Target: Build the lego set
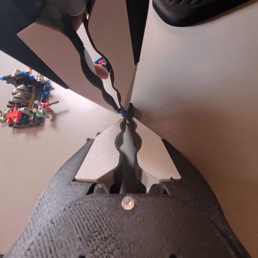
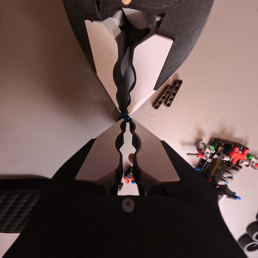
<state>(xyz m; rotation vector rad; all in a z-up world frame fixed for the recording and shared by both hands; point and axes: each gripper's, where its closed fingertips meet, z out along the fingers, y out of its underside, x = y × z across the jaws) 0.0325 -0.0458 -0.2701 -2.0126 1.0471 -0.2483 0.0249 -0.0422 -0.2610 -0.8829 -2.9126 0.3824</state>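
Observation:
My two grippers meet tip to tip above the beige table (image 1: 195, 97). In the left wrist view my left gripper (image 1: 125, 119) comes up from below and the right gripper (image 1: 122, 109) comes down from above. A small blue pin (image 1: 124, 113) sits between the tips, and both grippers are shut on it. A small dark piece (image 1: 131, 110) is right beside the pin. In the right wrist view my right gripper (image 2: 126, 121) is at the bottom and the left gripper (image 2: 124, 111) at the top, with the blue pin (image 2: 126, 117) between them.
The part-built lego model (image 1: 26, 100) (image 2: 226, 160) stands on the table. Two dark grey beams (image 2: 167, 95) lie side by side. Black tyres (image 2: 249, 237) sit at the lower right. Loose small pieces (image 2: 129, 178) and a person's finger (image 2: 131, 157) show behind the right gripper. My two grippers' fingertips are within a few centimetres of each other.

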